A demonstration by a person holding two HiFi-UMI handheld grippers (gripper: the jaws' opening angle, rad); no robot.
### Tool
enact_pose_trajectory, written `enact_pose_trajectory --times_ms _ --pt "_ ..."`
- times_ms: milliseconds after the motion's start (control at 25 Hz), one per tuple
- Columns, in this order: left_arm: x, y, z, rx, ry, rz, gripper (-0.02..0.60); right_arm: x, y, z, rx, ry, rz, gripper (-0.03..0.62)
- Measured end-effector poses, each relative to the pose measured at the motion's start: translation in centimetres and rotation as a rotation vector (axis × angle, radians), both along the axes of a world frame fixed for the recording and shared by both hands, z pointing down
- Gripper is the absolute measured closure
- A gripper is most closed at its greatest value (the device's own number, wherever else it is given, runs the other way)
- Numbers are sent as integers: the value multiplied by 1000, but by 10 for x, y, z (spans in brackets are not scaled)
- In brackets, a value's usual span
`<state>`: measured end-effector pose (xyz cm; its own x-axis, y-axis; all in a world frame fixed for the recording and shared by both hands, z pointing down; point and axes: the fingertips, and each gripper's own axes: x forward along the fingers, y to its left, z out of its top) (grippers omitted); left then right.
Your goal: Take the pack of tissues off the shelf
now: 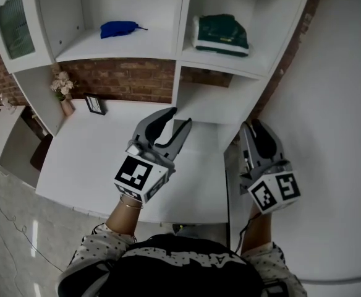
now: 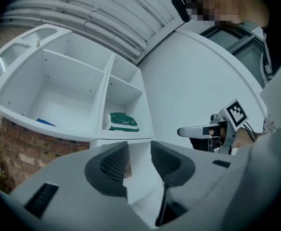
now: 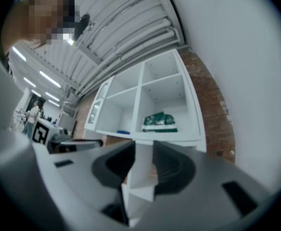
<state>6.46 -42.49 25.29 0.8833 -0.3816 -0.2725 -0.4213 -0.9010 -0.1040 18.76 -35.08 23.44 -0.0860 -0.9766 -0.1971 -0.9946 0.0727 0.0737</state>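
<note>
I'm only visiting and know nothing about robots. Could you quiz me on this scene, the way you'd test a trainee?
1. True or false: the green tissue pack shares a compartment of the shelf with the blue object.
2. What does the left gripper hold? A) the pack B) a cup C) nothing
3. Fill in: on the desk, the picture frame stands beside a vase of ____.
Key: 1 false; 2 C; 3 flowers.
</note>
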Motion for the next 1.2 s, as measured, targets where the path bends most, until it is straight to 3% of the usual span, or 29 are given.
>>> enact_pose_trajectory --times_ms 360,880,1200 --pt "26 -41 -52 78 29 -69 407 22 -42 -40 23 99 -15 465" --pt "67 -95 -91 82 -82 -206 388 48 -96 -85 11 193 -15 446" --pt "92 -121 -99 47 -154 -282 388 67 -144 -96 -80 246 39 422"
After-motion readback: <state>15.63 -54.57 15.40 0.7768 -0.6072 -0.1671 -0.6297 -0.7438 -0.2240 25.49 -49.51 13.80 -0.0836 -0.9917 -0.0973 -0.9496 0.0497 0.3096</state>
